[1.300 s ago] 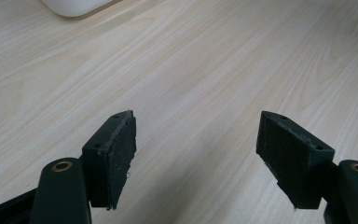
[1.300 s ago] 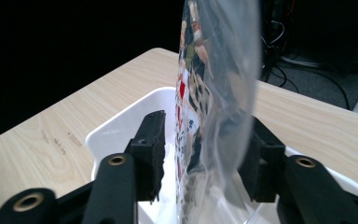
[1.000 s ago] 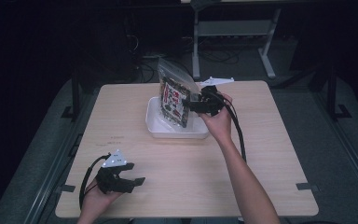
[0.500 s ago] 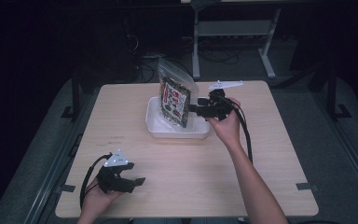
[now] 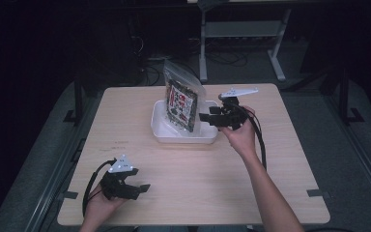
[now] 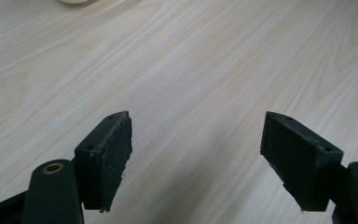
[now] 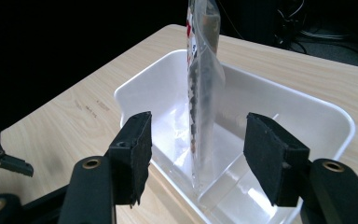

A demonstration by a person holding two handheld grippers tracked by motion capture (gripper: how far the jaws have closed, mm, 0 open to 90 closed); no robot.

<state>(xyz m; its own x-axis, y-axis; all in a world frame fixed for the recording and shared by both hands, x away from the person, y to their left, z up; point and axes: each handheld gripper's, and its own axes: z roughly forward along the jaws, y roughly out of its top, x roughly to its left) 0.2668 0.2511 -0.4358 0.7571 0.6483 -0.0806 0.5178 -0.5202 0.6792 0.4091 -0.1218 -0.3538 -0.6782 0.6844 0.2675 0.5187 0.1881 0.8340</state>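
We see a clear zip bag (image 5: pixel 182 99) with a dark, red-printed packet inside standing on its bottom edge in the white tray (image 5: pixel 160 130) near the far middle of the bench (image 5: pixel 222 183). Its long axis runs up and down, with the sealed mouth at the top and leaning slightly toward the far left in the high view. In the right gripper view the bag (image 7: pixel 204 93) shows edge-on, a thin upright strip rising out of the tray (image 7: pixel 307 107), its foot on the tray floor.

Our right gripper (image 5: pixel 204 117) sits just beside the tray's right end, pointing level at the bag. Its fingers (image 7: pixel 135 154) have just been opening and stand released, one on each side of the bag's edge with a gap on both sides, so the pads press on nothing.

Our left gripper (image 5: pixel 144 187) rests near the bench's near left corner, well apart from the tray. Its fingers (image 6: pixel 107 154) are spread wide over bare wood, grasping nothing.
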